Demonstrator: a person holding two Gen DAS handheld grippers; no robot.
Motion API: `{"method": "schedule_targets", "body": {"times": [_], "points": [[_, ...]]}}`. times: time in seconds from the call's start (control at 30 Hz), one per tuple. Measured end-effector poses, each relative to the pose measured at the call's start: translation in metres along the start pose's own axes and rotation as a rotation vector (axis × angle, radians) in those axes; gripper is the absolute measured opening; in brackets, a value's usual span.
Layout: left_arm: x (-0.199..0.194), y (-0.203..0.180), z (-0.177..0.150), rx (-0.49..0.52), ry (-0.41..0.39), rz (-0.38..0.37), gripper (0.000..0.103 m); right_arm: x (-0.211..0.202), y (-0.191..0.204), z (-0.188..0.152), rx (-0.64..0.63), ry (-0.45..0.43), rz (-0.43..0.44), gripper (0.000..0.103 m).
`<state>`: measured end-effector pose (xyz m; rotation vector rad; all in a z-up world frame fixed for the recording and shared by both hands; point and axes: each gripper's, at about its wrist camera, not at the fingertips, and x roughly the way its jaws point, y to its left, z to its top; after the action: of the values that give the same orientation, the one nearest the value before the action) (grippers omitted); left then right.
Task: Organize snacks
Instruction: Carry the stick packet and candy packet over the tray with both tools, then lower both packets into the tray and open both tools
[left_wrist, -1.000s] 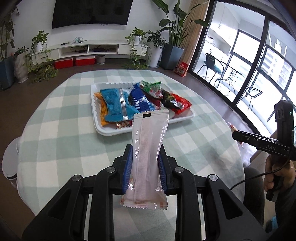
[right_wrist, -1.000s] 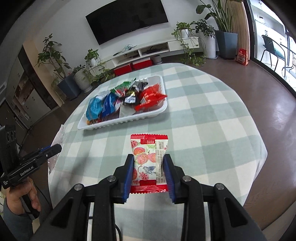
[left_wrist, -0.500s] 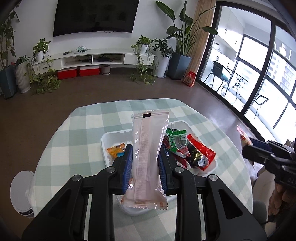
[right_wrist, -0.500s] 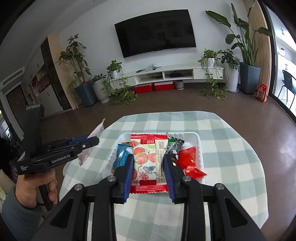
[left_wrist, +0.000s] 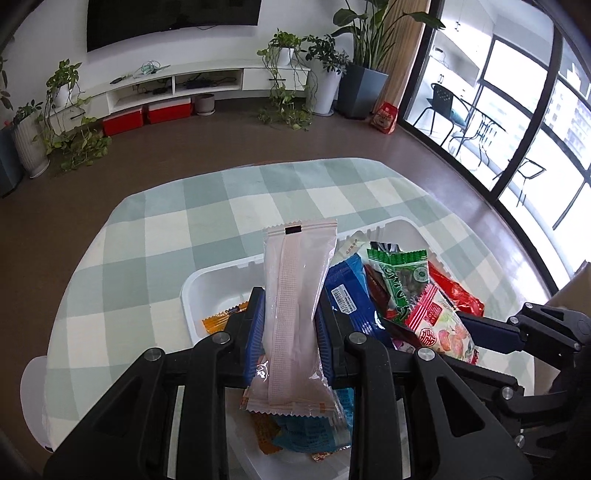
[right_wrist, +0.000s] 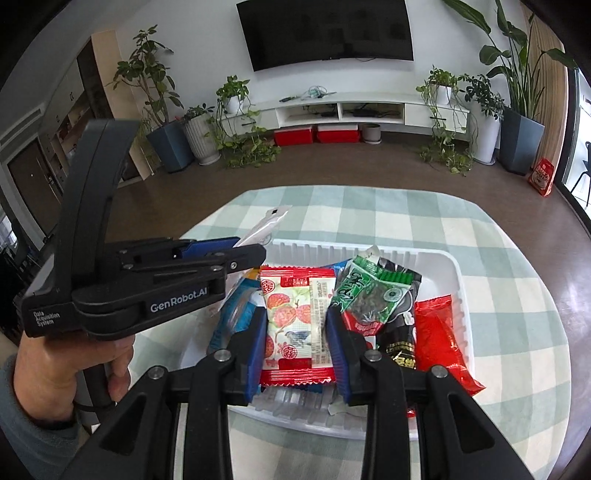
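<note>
Since both grippers hang over the white tray (right_wrist: 460, 280) at once, the likeliest trouble is a clash — the left gripper (left_wrist: 290, 325), its blue pads clamped on a long pale pink packet (left_wrist: 295, 314), sits just beside the right gripper (right_wrist: 297, 332), which pinches a red-and-white snack pack with fruit print (right_wrist: 295, 321) by its side edges. If either pack is let go from this height, it could land on the heap and slide over the low rim onto the checked tablecloth (right_wrist: 406, 206). The pink packet stands tall and upright between the pads, so it may tip sideways instead of lying flat. In the way lie a green seed bag (right_wrist: 373, 291), a red pouch (right_wrist: 439, 332), a blue wrapper (left_wrist: 349, 295) and an orange one (left_wrist: 218, 319) — the right half of the tray looks crowded, while its left corner shows bare white floor, probably the safer landing spot.
</note>
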<state>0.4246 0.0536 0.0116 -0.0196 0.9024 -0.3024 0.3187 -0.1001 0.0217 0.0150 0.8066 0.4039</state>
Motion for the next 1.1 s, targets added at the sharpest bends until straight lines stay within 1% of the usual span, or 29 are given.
{"method": "schedule_targets", "body": {"times": [0.13, 0.2, 0.5, 0.57, 0.6, 0.8, 0.93, 1.03, 1.1], "points": [[0.014, -0.005, 0.003, 0.085, 0.046, 0.019, 0.024, 0.008, -0.004, -0.003, -0.003, 0.011, -0.006, 0.034], [0.018, -0.004, 0.005, 0.114, 0.055, 0.039, 0.024, 0.011, -0.004, -0.004, -0.009, 0.021, -0.01, 0.034], [0.038, -0.01, 0.009, 0.245, 0.11, 0.056, 0.024, 0.027, -0.001, -0.007, -0.016, 0.052, -0.009, 0.035], [0.044, -0.012, 0.009, 0.276, 0.13, 0.051, 0.026, 0.03, -0.001, -0.008, -0.019, 0.058, -0.013, 0.035], [0.046, -0.014, 0.008, 0.29, 0.132, 0.062, 0.026, 0.032, 0.0, -0.008, -0.019, 0.062, -0.013, 0.035], [0.052, -0.011, 0.006, 0.29, 0.134, 0.072, 0.026, 0.04, -0.001, -0.011, -0.021, 0.075, -0.018, 0.036], [0.055, -0.006, 0.006, 0.282, 0.142, 0.083, 0.029, 0.045, -0.004, -0.013, -0.011, 0.084, -0.023, 0.037], [0.055, -0.003, 0.005, 0.278, 0.144, 0.089, 0.035, 0.047, -0.006, -0.016, 0.0, 0.09, -0.022, 0.037], [0.054, -0.002, 0.005, 0.272, 0.137, 0.088, 0.046, 0.048, -0.007, -0.016, 0.001, 0.092, -0.02, 0.037]]}}
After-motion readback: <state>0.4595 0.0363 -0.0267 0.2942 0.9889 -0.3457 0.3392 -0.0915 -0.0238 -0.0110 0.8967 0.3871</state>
